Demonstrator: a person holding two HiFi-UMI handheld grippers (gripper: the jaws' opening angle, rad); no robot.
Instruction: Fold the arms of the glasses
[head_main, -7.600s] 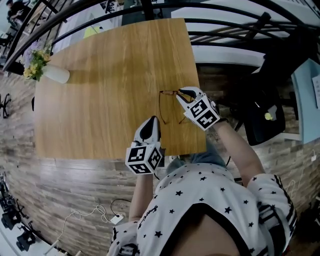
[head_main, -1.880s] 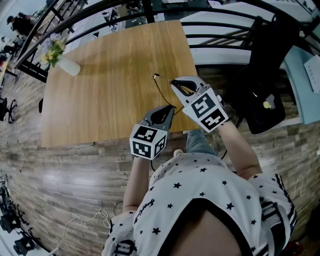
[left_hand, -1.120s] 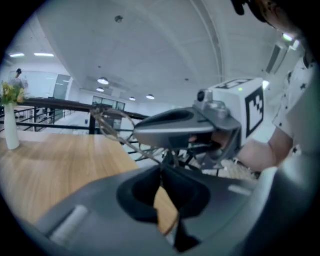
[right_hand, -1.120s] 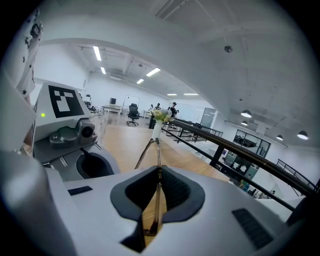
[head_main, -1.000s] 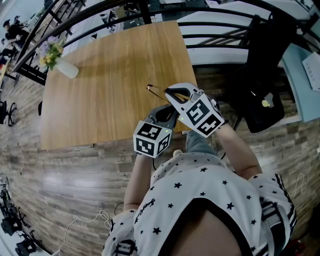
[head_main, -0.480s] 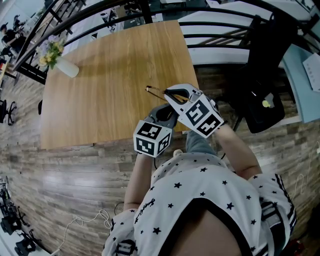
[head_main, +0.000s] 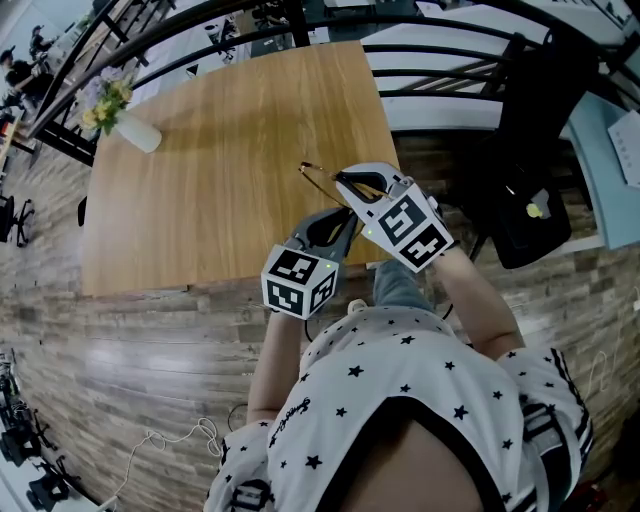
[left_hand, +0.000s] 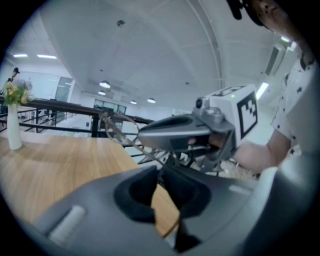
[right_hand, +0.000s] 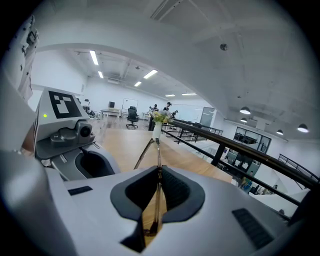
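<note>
The thin brown-framed glasses (head_main: 318, 176) are held up over the near right part of the wooden table (head_main: 220, 150). My right gripper (head_main: 340, 180) is shut on them; in the right gripper view a thin arm of the glasses (right_hand: 152, 150) runs straight out between the pads of the right gripper (right_hand: 159, 172). My left gripper (head_main: 343, 215) sits just below and beside the right one. The left gripper's (left_hand: 160, 172) jaws are opening, with a thin brown arm wire lying low between them. The frame (left_hand: 117, 132) slants up toward the right gripper's fingers (left_hand: 175, 135).
A white vase of flowers (head_main: 125, 125) stands at the table's far left corner. The table's near edge (head_main: 230, 275) runs just under the grippers. A black railing (head_main: 450, 50) and a dark chair (head_main: 530, 230) stand to the right.
The glasses lay flat on the table with their arms spread at first; now they are lifted and held between the grippers. Over the last second both grippers barely shifted.
</note>
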